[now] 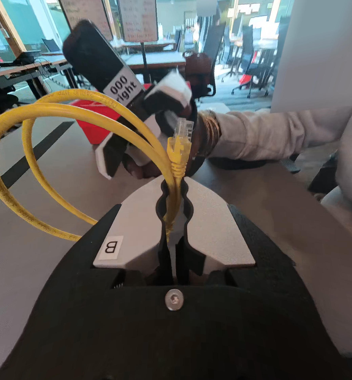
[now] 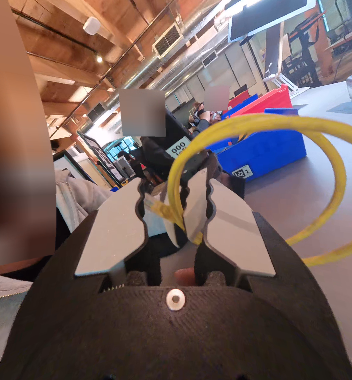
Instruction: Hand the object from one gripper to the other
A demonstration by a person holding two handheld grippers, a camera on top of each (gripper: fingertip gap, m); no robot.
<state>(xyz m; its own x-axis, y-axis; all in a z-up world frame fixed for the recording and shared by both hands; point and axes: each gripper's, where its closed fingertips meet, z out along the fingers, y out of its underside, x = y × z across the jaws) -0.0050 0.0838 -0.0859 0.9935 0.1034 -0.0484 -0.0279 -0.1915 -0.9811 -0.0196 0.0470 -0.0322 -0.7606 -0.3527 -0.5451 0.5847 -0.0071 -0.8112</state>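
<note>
The yellow Ethernet cable [image 1: 47, 115] is coiled in two wide loops, and its clear plug [image 1: 184, 129] with a yellow boot points up, above the grey table [image 1: 47, 267]. My left gripper [image 1: 174, 185] is pressed together on two strands of it just below the boot. My right gripper [image 2: 175, 185] is spread wide, its fingers [image 2: 117, 224] on either side of the left gripper's tips and the plug, touching nothing.

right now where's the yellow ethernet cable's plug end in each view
Left wrist view: the plug stands upright at centre, just above the tips of the shut left claw.
Right wrist view: the plug lies just left of centre, between the fingers of the open right claw, pointing left.
Shared landmark: the cable's yellow loops.
</note>
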